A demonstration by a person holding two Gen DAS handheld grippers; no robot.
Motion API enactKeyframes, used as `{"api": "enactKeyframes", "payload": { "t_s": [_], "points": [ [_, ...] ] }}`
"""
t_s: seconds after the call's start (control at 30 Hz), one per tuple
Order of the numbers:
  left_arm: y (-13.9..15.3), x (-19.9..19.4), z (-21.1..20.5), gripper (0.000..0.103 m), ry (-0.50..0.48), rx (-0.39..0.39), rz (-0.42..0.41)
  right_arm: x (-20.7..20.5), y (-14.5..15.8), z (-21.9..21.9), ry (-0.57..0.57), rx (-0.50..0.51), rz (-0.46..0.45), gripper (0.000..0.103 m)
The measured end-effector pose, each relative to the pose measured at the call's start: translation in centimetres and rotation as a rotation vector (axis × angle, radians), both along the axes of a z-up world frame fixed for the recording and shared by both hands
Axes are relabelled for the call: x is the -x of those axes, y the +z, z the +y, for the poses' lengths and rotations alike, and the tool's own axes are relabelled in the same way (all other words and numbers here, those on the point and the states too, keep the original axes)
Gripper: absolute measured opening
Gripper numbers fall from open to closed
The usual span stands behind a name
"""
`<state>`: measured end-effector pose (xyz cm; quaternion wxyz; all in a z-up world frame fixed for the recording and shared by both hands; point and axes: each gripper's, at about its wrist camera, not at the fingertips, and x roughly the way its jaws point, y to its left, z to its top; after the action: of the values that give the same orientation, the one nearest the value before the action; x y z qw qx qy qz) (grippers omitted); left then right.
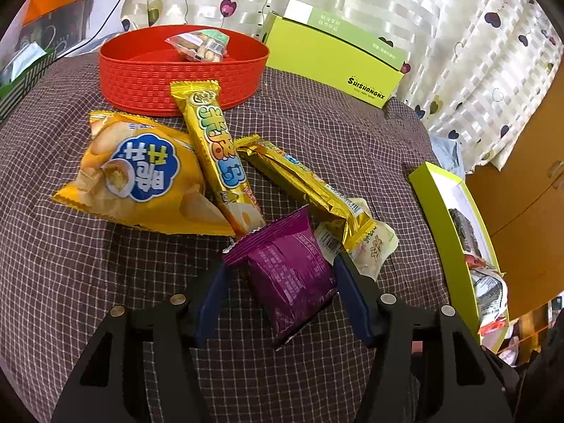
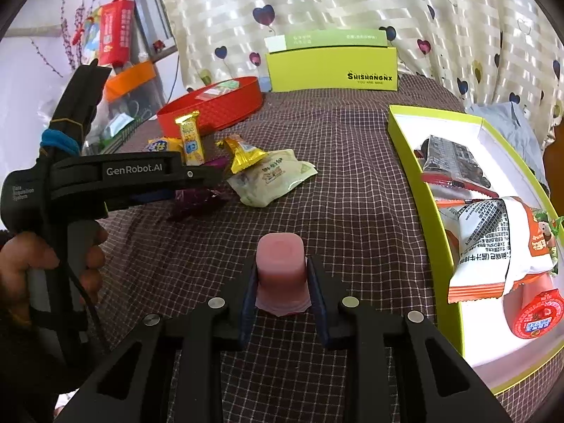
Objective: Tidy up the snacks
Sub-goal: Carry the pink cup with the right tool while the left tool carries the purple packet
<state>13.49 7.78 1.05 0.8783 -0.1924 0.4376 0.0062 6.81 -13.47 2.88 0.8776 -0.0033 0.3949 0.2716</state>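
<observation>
My left gripper (image 1: 280, 273) is open, its fingers on either side of a purple snack packet (image 1: 289, 275) on the checked cloth. Beyond it lie a yellow chip bag (image 1: 141, 172), two gold bars (image 1: 215, 155) (image 1: 303, 183) and a pale green packet (image 1: 373, 246). A red basket (image 1: 179, 70) at the back holds one clear snack bag (image 1: 199, 44). My right gripper (image 2: 282, 275) is shut on a pink jelly cup (image 2: 280, 264) above the cloth. The left gripper (image 2: 197, 183) shows in the right wrist view over the purple packet (image 2: 197, 201).
An open lime-green box tray (image 2: 419, 190) on the right holds several packets and a red-lidded cup (image 2: 537, 313). A lime-green box lid (image 2: 331, 67) stands at the back by the curtain. Clutter and an orange container (image 2: 130, 79) sit at far left.
</observation>
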Motion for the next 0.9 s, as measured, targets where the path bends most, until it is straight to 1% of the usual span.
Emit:
{"api": "enactKeyframes", "payload": {
  "t_s": [0.03,0.07,0.43,0.9],
  "points": [
    [0.1,0.1,0.0,0.054,-0.002,-0.003,-0.005,0.1,0.1,0.0,0.0,-0.002,-0.003,0.026],
    [0.2,0.2,0.0,0.053,-0.004,-0.002,-0.008,0.1,0.1,-0.1,-0.001,-0.004,-0.006,0.026],
    [1.0,1.0,-0.6,0.051,-0.019,-0.011,-0.03,0.5,0.8,-0.7,-0.022,-0.019,-0.023,0.026],
    [4.1,2.0,-2.5,0.052,-0.066,-0.031,-0.091,1.0,2.7,-2.3,-0.065,-0.046,-0.063,0.026]
  ]
}}
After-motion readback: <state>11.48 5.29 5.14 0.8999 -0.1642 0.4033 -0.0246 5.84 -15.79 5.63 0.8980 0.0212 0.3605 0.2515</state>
